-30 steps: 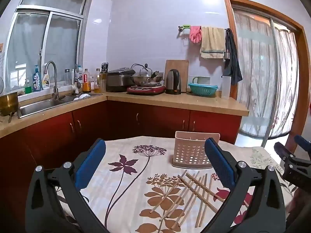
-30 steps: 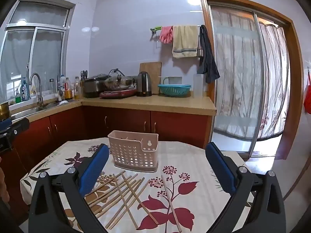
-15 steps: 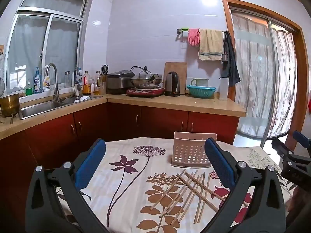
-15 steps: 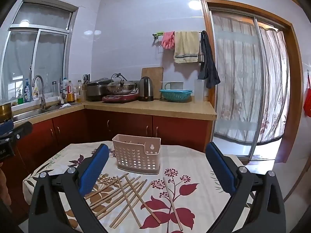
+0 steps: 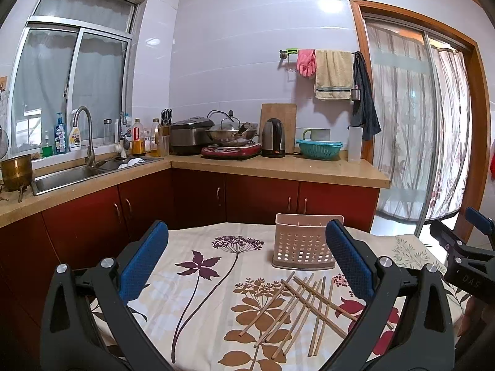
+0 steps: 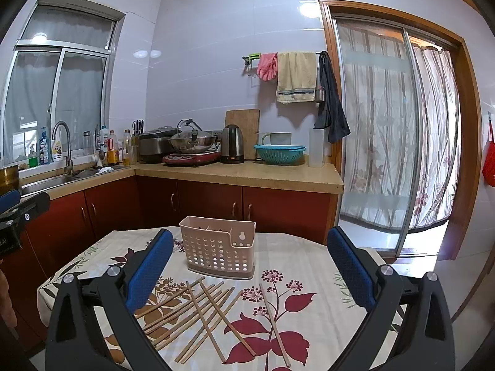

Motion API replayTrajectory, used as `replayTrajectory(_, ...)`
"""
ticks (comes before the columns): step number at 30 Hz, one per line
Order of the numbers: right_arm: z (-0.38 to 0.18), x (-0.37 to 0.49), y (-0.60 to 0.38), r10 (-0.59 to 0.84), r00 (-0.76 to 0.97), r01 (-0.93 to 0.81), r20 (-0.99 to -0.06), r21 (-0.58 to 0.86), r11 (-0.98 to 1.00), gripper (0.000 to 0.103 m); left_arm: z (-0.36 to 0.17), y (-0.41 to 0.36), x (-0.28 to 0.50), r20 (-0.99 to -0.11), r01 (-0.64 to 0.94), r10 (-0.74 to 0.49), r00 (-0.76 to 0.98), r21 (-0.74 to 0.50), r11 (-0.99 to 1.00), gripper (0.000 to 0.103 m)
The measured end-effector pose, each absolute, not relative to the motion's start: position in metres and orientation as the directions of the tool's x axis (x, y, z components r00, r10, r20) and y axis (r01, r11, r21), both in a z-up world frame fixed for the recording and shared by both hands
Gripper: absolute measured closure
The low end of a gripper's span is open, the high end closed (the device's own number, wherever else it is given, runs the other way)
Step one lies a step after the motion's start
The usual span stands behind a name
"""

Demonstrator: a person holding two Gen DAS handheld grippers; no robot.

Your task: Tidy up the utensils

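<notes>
Several wooden chopsticks lie scattered on the floral tablecloth, in front of a beige perforated utensil holder. In the right wrist view the chopsticks lie below the holder, with one chopstick apart to the right. My left gripper is open and empty above the table, left of the chopsticks. My right gripper is open and empty above the chopsticks. Each gripper shows at the edge of the other's view.
Behind the table runs a kitchen counter with red cabinets, a sink, kettle, wok and teal basket. A curtained sliding door is to the right. The table edge falls off to the floor on the right.
Both grippers have lifted and drawn back slightly, so the table and holder sit a little lower and closer in view. Both stay open and empty.
</notes>
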State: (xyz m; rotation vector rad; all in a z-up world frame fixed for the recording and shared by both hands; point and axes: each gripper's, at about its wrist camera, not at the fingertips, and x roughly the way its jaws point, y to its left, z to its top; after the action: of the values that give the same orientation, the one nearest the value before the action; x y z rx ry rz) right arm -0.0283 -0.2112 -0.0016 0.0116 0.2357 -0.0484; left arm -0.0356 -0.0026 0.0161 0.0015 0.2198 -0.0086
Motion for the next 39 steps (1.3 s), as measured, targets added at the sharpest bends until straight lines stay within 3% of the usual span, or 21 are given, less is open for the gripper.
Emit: replayTrajectory(39,-0.001,-0.029,-0.213,-0.046,0.972,0.049,-0.231,0.008,0.999,0.006,0.017,-0.004,-0.035,-0.214,0.004,-0.002,0.977,0.009,1.000,0.004)
